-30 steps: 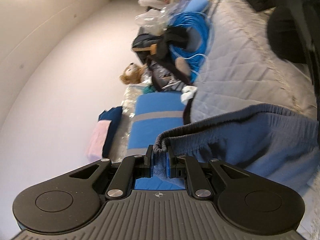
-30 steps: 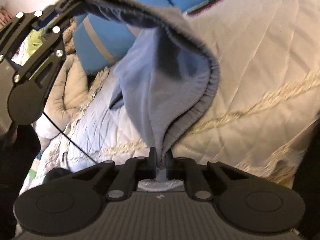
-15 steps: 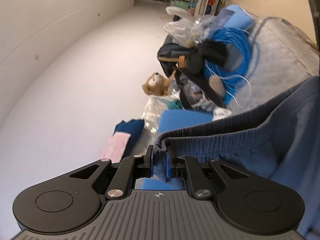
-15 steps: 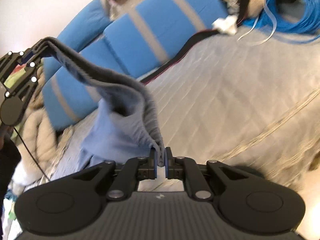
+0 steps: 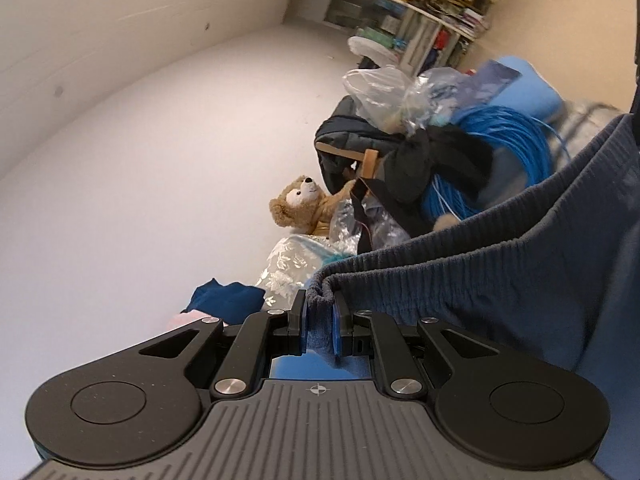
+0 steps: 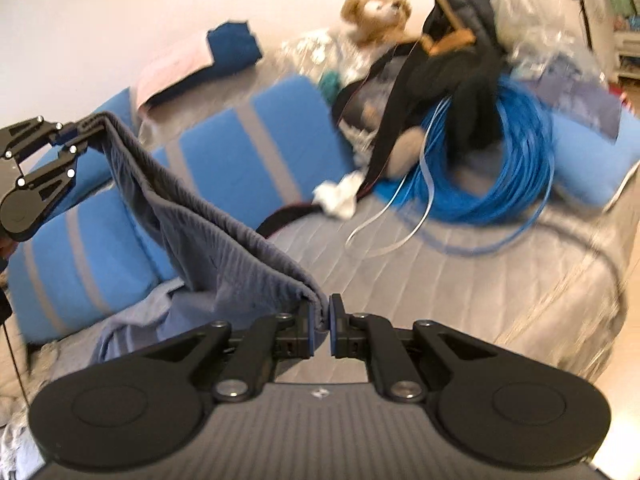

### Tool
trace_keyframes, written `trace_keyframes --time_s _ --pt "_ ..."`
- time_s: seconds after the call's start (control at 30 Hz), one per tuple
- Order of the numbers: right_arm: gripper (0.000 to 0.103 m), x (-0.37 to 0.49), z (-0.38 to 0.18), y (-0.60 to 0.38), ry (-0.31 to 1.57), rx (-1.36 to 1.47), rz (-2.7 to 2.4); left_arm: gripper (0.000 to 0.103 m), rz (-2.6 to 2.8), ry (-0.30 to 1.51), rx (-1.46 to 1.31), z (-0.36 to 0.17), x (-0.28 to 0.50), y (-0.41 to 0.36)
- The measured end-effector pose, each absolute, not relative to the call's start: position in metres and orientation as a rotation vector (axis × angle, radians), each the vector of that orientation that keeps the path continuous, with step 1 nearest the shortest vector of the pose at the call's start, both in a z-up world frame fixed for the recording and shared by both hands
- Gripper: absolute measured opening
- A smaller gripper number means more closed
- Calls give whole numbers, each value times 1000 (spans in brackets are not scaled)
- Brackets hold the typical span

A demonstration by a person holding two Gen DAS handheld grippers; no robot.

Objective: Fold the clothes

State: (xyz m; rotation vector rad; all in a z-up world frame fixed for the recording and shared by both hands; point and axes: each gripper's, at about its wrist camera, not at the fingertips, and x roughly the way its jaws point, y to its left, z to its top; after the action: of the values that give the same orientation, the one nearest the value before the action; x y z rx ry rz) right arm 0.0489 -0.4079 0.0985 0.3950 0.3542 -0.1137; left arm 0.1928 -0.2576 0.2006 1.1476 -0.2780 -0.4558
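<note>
waistband of blue shorts pinched in both: left gripper and right gripper jaws clamped on fabric. keep it taut, level, lower onto bed toward 12 o'clock, clear of cable coil.

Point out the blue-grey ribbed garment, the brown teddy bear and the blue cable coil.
blue-grey ribbed garment (image 6: 224, 252), right wrist view, hanging middle.
brown teddy bear (image 5: 298, 204), left wrist view, head.
blue cable coil (image 6: 516, 184), right wrist view, right loop.

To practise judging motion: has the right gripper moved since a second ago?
Yes. The right gripper, shut on the blue garment, has tipped up and away from the quilt; the teddy bear and cable coil are now visible.
</note>
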Motion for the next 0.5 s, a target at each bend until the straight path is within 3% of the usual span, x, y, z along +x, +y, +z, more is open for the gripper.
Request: trace_keyframes --time_s 0.3,0.5 --pt "0 71 143 -454 257 331 -199 11 -383 -334 1073 229 227 -307" --pt "0 88 130 -475 316 358 -208 11 -427 -231 1079 205 263 -327"
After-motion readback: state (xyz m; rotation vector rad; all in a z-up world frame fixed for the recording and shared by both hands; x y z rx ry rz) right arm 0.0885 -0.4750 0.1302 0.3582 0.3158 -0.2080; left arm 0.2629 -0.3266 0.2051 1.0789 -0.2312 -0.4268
